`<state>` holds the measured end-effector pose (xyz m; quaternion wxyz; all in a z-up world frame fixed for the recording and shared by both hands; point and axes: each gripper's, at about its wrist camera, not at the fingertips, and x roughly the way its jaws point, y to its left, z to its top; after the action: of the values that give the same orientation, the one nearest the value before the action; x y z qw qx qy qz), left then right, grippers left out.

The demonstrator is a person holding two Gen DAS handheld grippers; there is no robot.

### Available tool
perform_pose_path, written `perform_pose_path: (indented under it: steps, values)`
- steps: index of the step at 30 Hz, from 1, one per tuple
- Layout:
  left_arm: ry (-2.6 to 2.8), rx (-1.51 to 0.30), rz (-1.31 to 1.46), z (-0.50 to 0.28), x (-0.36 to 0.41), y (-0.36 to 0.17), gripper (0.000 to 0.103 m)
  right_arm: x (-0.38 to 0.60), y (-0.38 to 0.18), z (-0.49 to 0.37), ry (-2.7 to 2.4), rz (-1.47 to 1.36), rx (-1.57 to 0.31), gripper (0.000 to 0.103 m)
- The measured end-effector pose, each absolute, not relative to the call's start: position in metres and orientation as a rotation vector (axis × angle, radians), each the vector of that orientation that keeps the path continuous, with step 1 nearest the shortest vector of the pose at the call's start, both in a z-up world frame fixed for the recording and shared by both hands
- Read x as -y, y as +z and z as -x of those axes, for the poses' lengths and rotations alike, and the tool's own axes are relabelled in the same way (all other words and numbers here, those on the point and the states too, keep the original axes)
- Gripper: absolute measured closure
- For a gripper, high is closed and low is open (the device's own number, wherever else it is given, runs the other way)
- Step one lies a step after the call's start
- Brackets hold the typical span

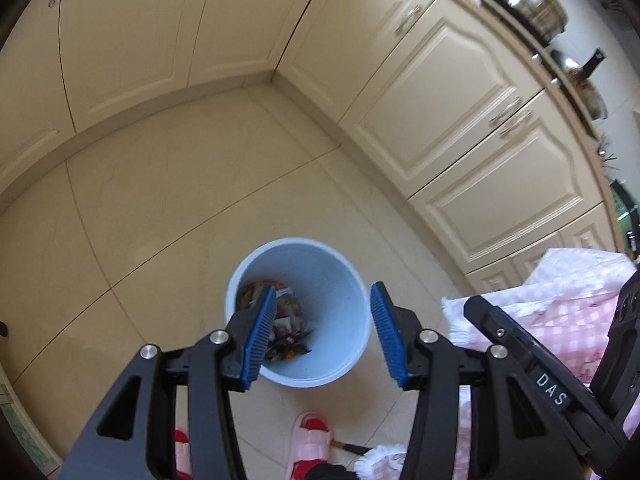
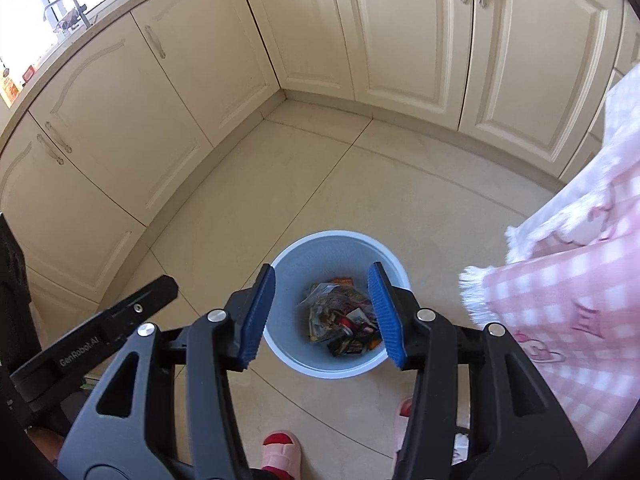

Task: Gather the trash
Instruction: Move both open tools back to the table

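Both grippers are hanging over the floor with nothing between their blue pads. Nearest the lens in the left wrist view, the left gripper (image 1: pixel 322 334) is holding its jaws moderately apart and empty, framing the pale blue bin (image 1: pixel 352 280) standing on the tiled floor (image 1: pixel 160 200) below. Its left pad is overlapping the heap of crumpled wrappers (image 1: pixel 290 320) lying at the bottom of the bin. To the right, the body of the other tool and a pink checked sleeve (image 1: pixel 560 300) are crowding the edge, and cream cabinets (image 1: pixel 440 100) are curving behind.

In the right wrist view, the right gripper (image 2: pixel 322 312) is likewise standing about half open and gripping nothing, pointing steeply down into the same bin, whose rim (image 2: pixel 336 236) is showing between and beyond the pads. The wrappers (image 2: pixel 340 320) are sitting loosely piled inside, well below the jaws. A pink slipper (image 2: pixel 280 452) is showing at the bottom edge.

Judging by their look, these wrappers are handling as light, thin, crinkly foil or plastic: soft enough to collapse under the pads, slick enough to slide out of a shallow pinch. Any further piece is probably best taken across a crumpled fold or bunched edge rather than a flat face. I cannot see any loose trash left on the floor here, so the collecting is likely close to finished.
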<state>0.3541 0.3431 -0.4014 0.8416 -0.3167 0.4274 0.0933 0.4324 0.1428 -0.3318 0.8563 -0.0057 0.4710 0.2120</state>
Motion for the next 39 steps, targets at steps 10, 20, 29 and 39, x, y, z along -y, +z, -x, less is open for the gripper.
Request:
perform_pose_path:
  steps: [10,20,29,39]
  values:
    - [0.066,-0.78,0.595,-0.322,-0.268,-0.31,0.055,-0.069,-0.215,-0.365,0.388,0.0,-0.756,0.054]
    - [-0.219,-0.701,0.358,-0.308,-0.121,-0.189,0.049,0.071,-0.103,-0.293,0.236,-0.055,-0.522,0.049]
    - [-0.427,-0.756,0.025,-0.326,0.038,-0.149,0.046,0.215,-0.074,-0.273,0.021,-0.087,-0.485,0.042]
    - [-0.454,-0.831,-0.093,-0.367,0.126,-0.162,0.046,0.296,-0.109,-0.307,-0.065,-0.087,-0.607,0.042]
